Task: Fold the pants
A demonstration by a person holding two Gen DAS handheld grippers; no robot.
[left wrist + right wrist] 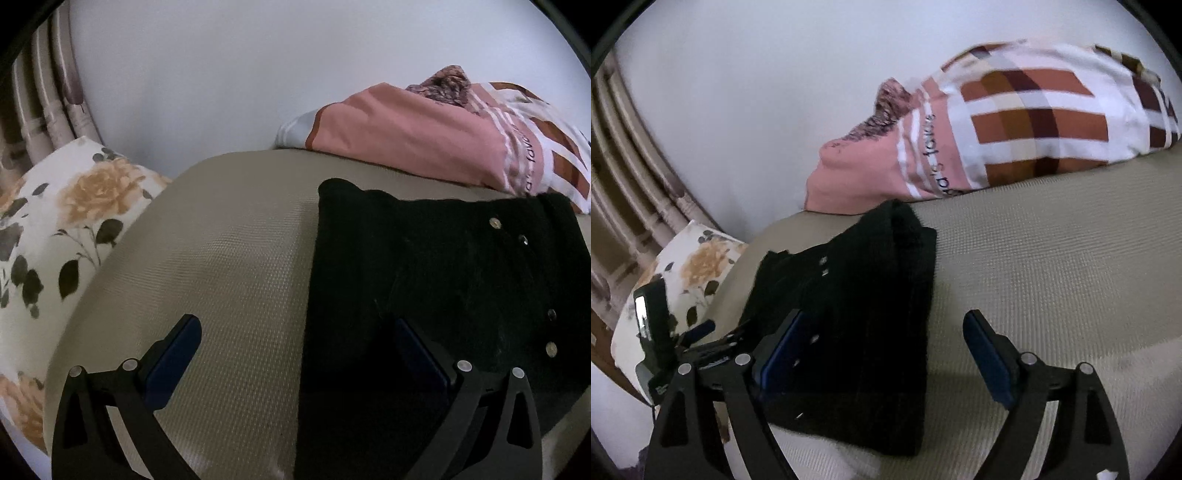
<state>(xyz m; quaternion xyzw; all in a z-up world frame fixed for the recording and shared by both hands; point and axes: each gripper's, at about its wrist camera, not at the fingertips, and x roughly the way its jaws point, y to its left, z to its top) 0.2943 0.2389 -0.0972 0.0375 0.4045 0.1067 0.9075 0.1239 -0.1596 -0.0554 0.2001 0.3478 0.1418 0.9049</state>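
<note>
Black pants (pixel 443 280) with small metal buttons lie folded in a compact stack on the beige woven mat (pixel 229 266). My left gripper (pixel 295 332) is open and empty; its right finger is over the pants' left part, its left finger over bare mat. In the right wrist view the pants (pixel 857 302) lie at centre left. My right gripper (pixel 882 328) is open and empty, its left finger over the pants, its right finger over the mat (pixel 1052 266). The left gripper (pixel 698 332) shows at the pants' left edge.
A pile of pink and plaid clothes (pixel 443 140) lies behind the pants against the white wall; it also shows in the right wrist view (pixel 997 125). A floral pillow (pixel 62 229) sits left of the mat. Rattan furniture (pixel 48 99) stands at far left.
</note>
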